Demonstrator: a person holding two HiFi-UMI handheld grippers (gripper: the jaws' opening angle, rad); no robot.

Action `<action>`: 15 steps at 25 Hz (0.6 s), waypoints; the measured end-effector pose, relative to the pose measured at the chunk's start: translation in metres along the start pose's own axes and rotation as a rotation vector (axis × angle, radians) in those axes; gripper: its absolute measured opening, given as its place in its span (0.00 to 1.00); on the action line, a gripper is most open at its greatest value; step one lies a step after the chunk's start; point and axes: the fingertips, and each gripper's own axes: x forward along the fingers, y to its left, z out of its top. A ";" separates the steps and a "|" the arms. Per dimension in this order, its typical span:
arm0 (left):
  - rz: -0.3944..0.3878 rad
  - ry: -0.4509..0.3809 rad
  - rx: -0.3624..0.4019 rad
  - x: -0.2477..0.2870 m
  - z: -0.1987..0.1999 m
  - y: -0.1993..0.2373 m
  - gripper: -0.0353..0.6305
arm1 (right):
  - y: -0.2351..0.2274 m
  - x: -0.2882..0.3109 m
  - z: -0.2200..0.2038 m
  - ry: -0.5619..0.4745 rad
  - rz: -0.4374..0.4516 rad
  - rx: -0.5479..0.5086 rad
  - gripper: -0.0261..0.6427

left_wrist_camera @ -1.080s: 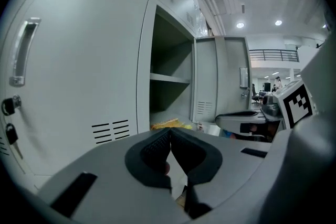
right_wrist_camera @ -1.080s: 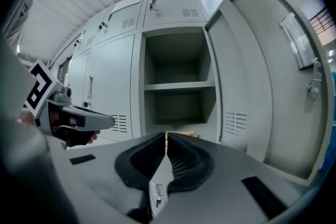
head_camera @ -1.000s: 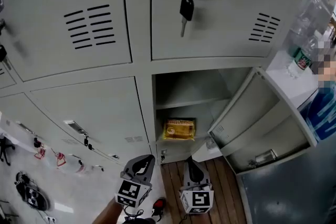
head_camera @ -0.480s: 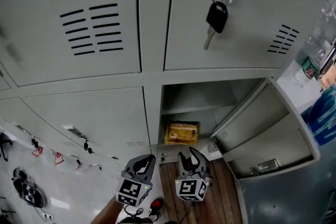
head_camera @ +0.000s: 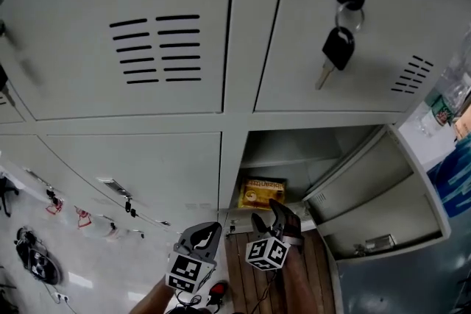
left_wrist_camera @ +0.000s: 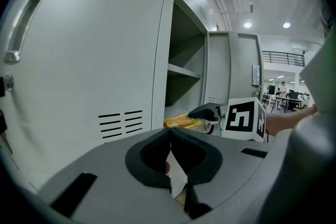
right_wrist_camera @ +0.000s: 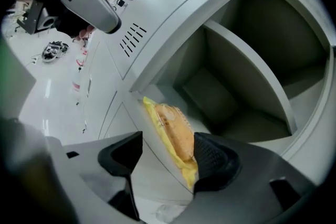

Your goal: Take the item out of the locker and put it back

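At the open locker [head_camera: 291, 151], my right claw [head_camera: 267, 211] faces the yellow packet [head_camera: 263, 193].
Jaws just opened wide, packet between them ungripped; left claw [left_wrist_camera: 169, 131] closed, empty.

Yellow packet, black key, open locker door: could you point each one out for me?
yellow packet [head_camera: 257, 193]: head view, middle of its front face.
black key [head_camera: 339, 48]: head view, its black plastic head.
open locker door [head_camera: 360, 174]: head view, bare inner panel.
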 end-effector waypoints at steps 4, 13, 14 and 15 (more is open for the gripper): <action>0.010 0.007 -0.005 -0.003 -0.003 0.003 0.09 | -0.001 0.008 -0.004 0.025 0.012 -0.018 0.49; 0.024 0.010 -0.009 -0.007 -0.003 0.008 0.09 | -0.001 0.019 -0.015 0.090 0.043 -0.063 0.49; 0.025 0.009 -0.010 -0.007 -0.003 0.009 0.09 | -0.002 0.019 -0.014 0.093 0.043 -0.069 0.48; 0.026 0.008 -0.013 -0.007 -0.003 0.009 0.09 | -0.003 0.018 -0.014 0.094 0.043 -0.072 0.46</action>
